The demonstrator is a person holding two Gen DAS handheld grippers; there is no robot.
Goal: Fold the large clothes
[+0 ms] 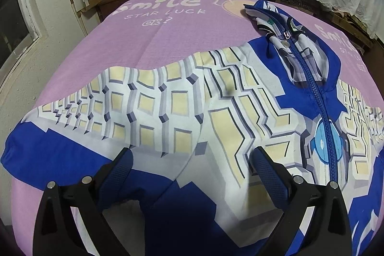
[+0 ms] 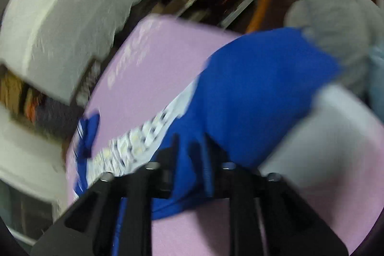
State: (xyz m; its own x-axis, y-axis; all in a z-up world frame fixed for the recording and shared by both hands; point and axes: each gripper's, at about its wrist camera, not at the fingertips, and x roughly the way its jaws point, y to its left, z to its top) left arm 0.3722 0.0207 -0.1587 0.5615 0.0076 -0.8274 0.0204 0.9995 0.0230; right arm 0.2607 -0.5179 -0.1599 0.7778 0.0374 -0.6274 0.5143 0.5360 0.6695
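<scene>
The jacket (image 1: 216, 100) lies spread on the pink cloth (image 1: 156, 30), zip (image 1: 316, 97) to the right, collar at the far end. The left gripper (image 1: 192, 167) stands wide open just over the jacket's near part, holding nothing. In the blurred right view, the right gripper (image 2: 189, 152) is narrowly parted around a blue fold of the jacket (image 2: 252, 92), apparently gripping it.

Both wrist views look steeply down, close over the jacket (image 1: 216, 100) on the pink cloth (image 2: 156, 68).
</scene>
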